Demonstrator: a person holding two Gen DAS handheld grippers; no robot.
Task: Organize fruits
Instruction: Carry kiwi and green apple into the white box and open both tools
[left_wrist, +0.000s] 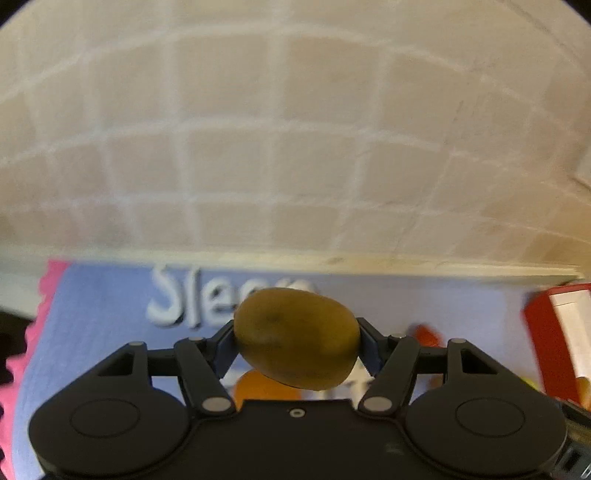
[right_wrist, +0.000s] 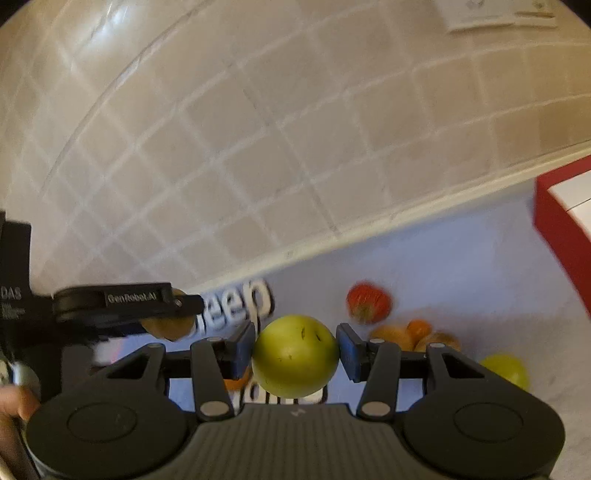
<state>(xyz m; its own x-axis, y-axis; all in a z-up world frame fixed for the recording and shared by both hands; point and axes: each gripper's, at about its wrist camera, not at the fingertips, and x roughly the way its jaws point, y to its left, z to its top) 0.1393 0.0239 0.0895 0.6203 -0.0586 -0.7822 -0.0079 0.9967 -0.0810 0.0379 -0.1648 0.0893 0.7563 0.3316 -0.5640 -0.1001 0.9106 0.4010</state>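
Above the blue mat (left_wrist: 103, 332) lettered "Sleep", left claw (left_wrist: 297, 341) grips a brown kiwi (left_wrist: 297, 338), long axis running left-right between the pads, while only the right view shows right claw (right_wrist: 295, 356) clamping a green apple (right_wrist: 295, 356), "GenRobot.AI" on the left claw's side.

Each hand-held gripper (left_wrist: 296, 341) (right_wrist: 295, 350) is clamped on fruit.

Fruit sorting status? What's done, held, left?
Done: nothing visibly sorted yet; the red box's inside isn't visible. In hand: left gripper clamps a brown kiwi; right gripper clamps a green apple, both lifted. Left: red fruit, small orange fruit and another green fruit lie on the blue mat.
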